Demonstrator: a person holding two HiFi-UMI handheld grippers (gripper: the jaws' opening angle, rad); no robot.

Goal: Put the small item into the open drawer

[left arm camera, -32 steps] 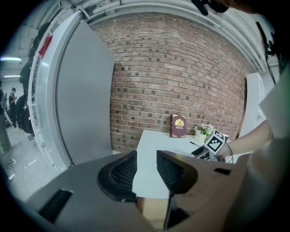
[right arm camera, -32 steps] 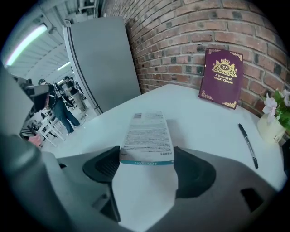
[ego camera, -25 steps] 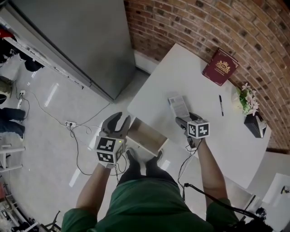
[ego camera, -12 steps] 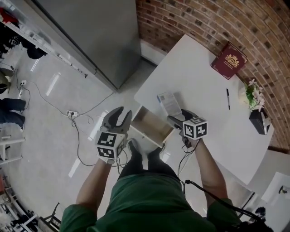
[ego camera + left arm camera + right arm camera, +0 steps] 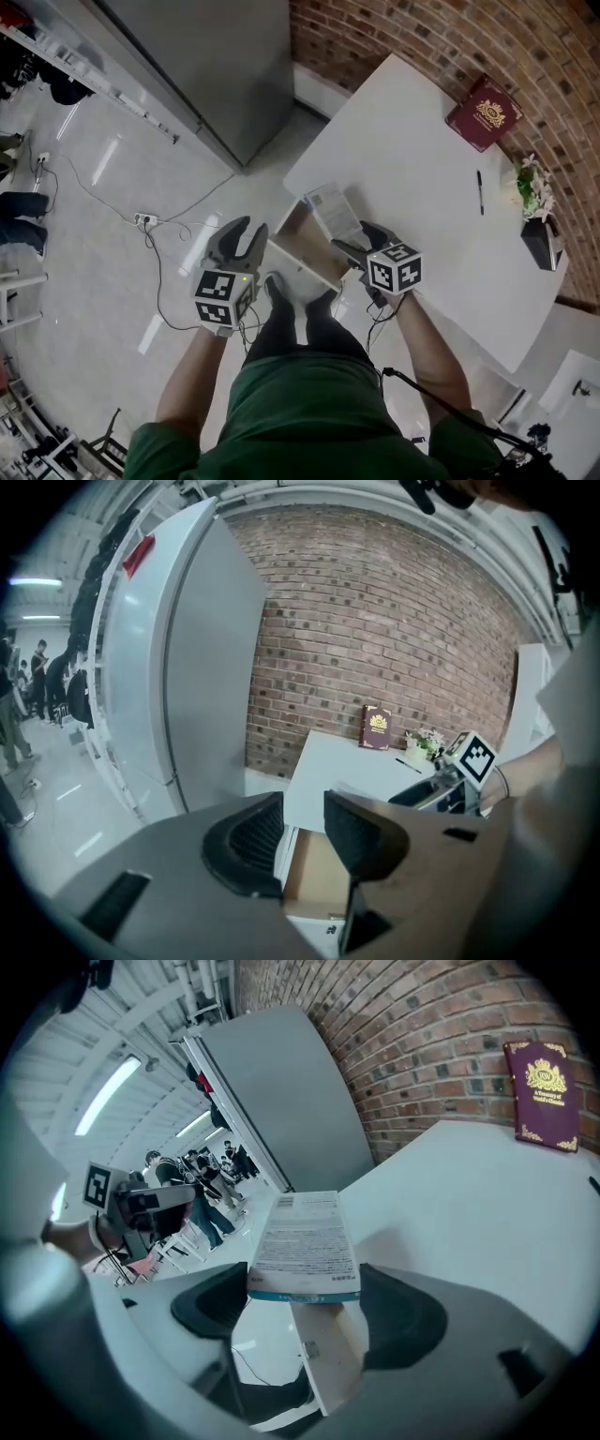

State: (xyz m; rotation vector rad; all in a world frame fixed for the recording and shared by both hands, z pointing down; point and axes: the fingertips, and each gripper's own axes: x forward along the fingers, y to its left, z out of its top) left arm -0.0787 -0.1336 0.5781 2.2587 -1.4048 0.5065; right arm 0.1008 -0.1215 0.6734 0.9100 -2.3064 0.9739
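The right claw (image 5: 356, 240) pinches a small box (image 5: 333, 208) by its near end. The box sits level, printed face up, above the right side of the open drawer (image 5: 292, 242), where the drawer meets the white surface (image 5: 412, 159). The left claw (image 5: 247, 231) is spread with nothing in it, just left of the drawer and not touching it. A red book (image 5: 483, 112), a pen (image 5: 480, 191) and flowers (image 5: 532, 186) lie well beyond the drawer.

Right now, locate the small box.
Head view, right of centre: the small box is clamped in the right hand-held gripper, over the open drawer of the white table.
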